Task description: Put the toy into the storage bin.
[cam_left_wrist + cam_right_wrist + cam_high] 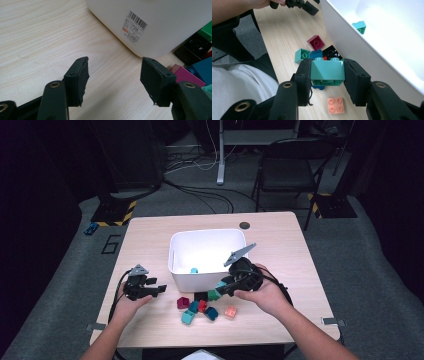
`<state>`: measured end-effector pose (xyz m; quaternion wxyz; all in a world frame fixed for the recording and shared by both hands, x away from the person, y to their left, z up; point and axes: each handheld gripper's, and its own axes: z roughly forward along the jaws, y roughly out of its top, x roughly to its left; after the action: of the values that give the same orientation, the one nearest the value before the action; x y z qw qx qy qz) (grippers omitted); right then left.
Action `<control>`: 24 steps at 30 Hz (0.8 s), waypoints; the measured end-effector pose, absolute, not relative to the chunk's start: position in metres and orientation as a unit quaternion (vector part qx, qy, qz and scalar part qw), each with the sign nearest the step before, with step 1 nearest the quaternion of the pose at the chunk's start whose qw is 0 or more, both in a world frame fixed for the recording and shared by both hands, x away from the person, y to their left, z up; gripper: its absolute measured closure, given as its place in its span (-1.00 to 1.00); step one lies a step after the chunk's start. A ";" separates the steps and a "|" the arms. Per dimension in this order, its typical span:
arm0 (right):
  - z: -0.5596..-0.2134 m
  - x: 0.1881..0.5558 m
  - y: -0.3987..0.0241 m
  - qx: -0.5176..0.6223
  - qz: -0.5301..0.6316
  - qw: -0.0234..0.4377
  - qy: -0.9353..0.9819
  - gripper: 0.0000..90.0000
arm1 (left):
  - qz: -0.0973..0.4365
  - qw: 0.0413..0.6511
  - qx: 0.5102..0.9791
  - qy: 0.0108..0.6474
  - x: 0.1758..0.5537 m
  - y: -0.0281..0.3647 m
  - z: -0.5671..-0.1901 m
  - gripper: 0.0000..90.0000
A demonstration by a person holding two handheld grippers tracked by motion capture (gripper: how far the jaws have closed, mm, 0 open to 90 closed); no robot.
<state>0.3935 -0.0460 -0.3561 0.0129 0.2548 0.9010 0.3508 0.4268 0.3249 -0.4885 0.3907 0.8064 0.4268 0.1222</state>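
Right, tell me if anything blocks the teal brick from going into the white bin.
Only the bin's near wall: the teal brick, clamped in the right gripper, sits beside and below that rim, so it must clear it. The white bin is open-topped.

A black folding chair (290,167) stands on grey carpet beyond the surface (150,235). Cables (200,195) trail across the floor, and 2 yellow-and-black striped stand bases (114,212) flank the far corners.

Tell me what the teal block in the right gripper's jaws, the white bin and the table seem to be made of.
Teal block: likely hard moulded plastic, smooth, crisp studs on top.
White bin: probably plastic, smooth with a slight sheen, rounded corners, barcode sticker on its wall.
Table: pale wood or wood-look laminate, matte, grain lines visible.
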 end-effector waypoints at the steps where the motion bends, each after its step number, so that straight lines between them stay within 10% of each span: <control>1: -0.353 0.394 -0.046 0.253 0.351 0.015 0.901 0.30 | 0.122 0.391 0.806 0.427 0.427 0.325 -0.489 -0.13; 24: -0.308 0.436 -0.040 0.266 0.355 0.054 0.894 0.30 | 0.120 0.390 0.808 0.425 0.427 0.325 -0.489 -0.13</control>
<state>0.4359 -0.0399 -0.3084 0.0539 0.2663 0.8944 0.3552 0.4274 0.3251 -0.4886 0.3897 0.8082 0.4248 0.1200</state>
